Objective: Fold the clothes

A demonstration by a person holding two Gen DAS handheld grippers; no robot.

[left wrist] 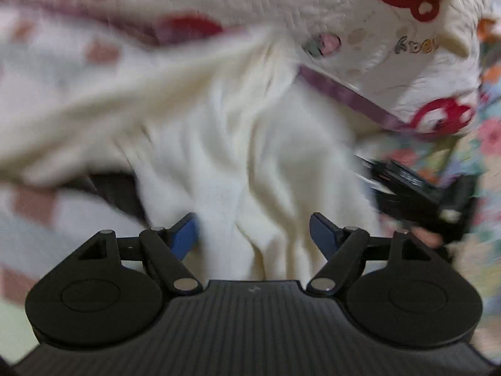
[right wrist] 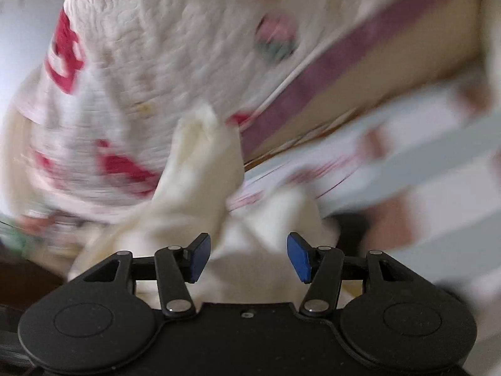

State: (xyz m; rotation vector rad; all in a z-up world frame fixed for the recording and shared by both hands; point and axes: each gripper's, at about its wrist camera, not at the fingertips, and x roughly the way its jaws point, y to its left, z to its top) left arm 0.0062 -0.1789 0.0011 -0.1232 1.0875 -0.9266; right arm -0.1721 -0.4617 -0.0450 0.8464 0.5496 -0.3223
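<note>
A cream garment (left wrist: 250, 156) lies crumpled and blurred in front of my left gripper (left wrist: 253, 238). Its blue-padded fingers (left wrist: 184, 238) stand wide apart, open, with a fold of the cloth running between them. In the right wrist view the same cream garment (right wrist: 200, 169) bunches up into a peak. My right gripper (right wrist: 249, 258) is open too, its blue pads (right wrist: 299, 258) on either side of the cloth without pinching it. The right gripper's black body (left wrist: 410, 191) also shows at the right of the left wrist view, beside the garment.
A white quilted blanket (left wrist: 281, 3) with red prints and purple trim (left wrist: 344, 94) lies behind the garment. A pink-and-grey checked sheet (right wrist: 422, 156) lies beside it. Floral fabric (left wrist: 488, 144) shows at the far right. Both views are motion-blurred.
</note>
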